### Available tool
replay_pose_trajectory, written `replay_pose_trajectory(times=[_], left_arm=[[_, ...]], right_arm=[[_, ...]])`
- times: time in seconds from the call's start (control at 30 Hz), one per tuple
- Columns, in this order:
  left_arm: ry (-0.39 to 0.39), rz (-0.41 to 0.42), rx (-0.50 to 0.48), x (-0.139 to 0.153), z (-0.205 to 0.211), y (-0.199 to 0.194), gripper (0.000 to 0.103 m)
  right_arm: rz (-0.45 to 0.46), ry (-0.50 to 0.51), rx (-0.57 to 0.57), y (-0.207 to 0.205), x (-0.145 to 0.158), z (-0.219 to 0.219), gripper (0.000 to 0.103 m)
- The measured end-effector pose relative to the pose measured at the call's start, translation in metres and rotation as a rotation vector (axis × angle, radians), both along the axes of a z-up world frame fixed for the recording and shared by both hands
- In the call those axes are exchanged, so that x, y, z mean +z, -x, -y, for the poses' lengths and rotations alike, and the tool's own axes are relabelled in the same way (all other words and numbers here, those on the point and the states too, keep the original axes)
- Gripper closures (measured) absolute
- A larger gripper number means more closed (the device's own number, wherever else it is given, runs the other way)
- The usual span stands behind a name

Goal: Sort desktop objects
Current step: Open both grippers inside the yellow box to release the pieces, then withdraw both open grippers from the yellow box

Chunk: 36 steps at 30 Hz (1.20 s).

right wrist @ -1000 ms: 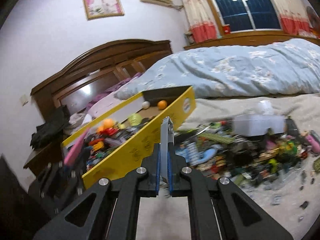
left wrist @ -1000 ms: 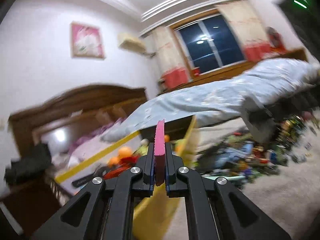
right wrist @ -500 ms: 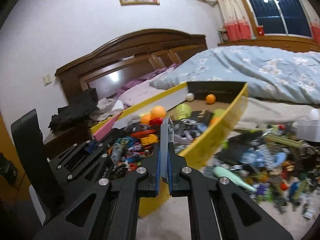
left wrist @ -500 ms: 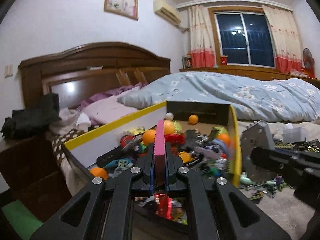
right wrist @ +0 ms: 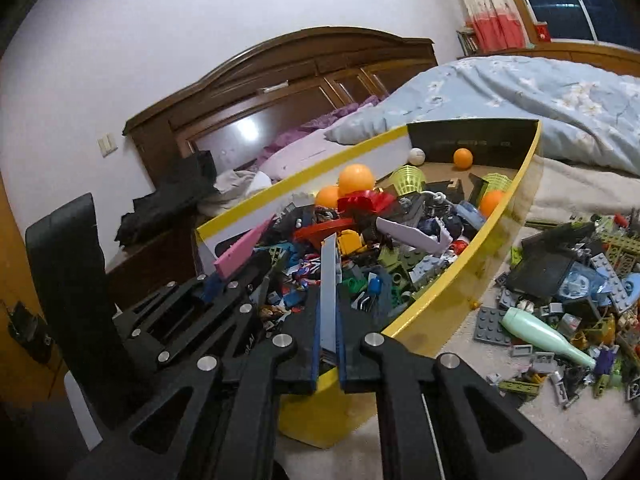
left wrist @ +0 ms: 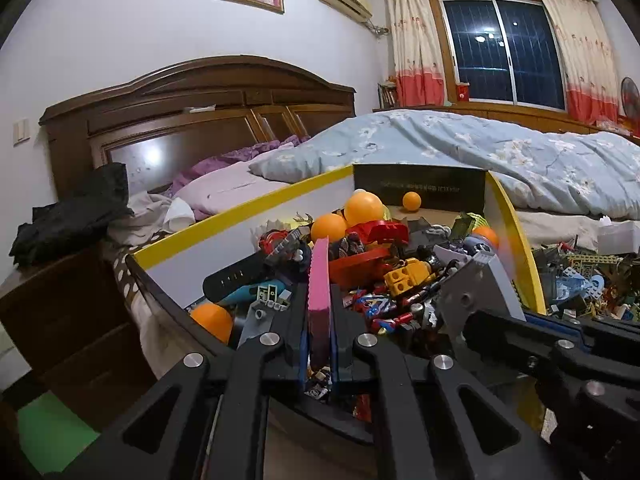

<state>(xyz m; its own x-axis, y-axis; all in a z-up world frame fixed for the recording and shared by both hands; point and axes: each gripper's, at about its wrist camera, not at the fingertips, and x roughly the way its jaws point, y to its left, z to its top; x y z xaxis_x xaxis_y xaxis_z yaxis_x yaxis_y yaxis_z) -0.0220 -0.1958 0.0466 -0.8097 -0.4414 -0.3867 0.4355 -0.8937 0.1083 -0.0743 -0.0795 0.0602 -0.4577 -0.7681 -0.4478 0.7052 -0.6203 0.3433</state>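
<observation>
Nearest, the left gripper (left wrist: 319, 344) is clamped on an upright pink plate (left wrist: 319, 292), and the right gripper (right wrist: 329, 340) pinches a thin grey plate (right wrist: 329, 292) edge-on; both hang above the toy-filled yellow box (right wrist: 440, 300), the bed (left wrist: 500, 152) beyond.

A home bedroom: wooden headboard (left wrist: 192, 92), blue duvet (left wrist: 500, 160), curtained window (left wrist: 500, 44)

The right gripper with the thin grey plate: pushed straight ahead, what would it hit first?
Probably the heap of toy bricks inside the yellow-rimmed box, just beyond the thin grey plate held by the right gripper; depth is unclear.
</observation>
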Motion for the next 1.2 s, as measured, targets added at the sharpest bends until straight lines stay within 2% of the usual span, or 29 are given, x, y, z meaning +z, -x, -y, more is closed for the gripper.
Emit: replay_pose_trajectory(times=[0.27, 0.57, 0.87, 0.97, 1.03, 1.13, 1.2], left_arm=[[0.000, -0.018, -0.005, -0.002, -0.001, -0.004, 0.094], [0.005, -0.035, 0.009, -0.001, -0.004, -0.007, 0.093], [0.010, -0.057, 0.030, -0.002, -0.006, -0.011, 0.091], [0.004, -0.059, 0.034, -0.001, -0.003, -0.013, 0.084], [-0.011, -0.054, 0.029, 0.001, 0.001, -0.013, 0.073], [-0.013, -0.055, 0.026, 0.002, 0.003, -0.015, 0.066], [-0.014, -0.057, 0.025, 0.003, 0.002, -0.016, 0.063]], right_arm=[[0.007, -0.034, 0.005, 0.000, -0.001, 0.002, 0.098], [-0.010, 0.029, -0.047, -0.004, -0.006, -0.002, 0.098], [-0.032, -0.002, -0.018, -0.005, -0.003, -0.001, 0.098], [-0.074, 0.014, -0.048, -0.011, -0.004, -0.004, 0.093], [-0.083, 0.019, -0.056, -0.012, -0.003, -0.004, 0.090], [-0.101, 0.004, -0.061, -0.013, 0.001, -0.003, 0.086], [-0.114, -0.003, -0.058, -0.014, 0.002, -0.002, 0.072]])
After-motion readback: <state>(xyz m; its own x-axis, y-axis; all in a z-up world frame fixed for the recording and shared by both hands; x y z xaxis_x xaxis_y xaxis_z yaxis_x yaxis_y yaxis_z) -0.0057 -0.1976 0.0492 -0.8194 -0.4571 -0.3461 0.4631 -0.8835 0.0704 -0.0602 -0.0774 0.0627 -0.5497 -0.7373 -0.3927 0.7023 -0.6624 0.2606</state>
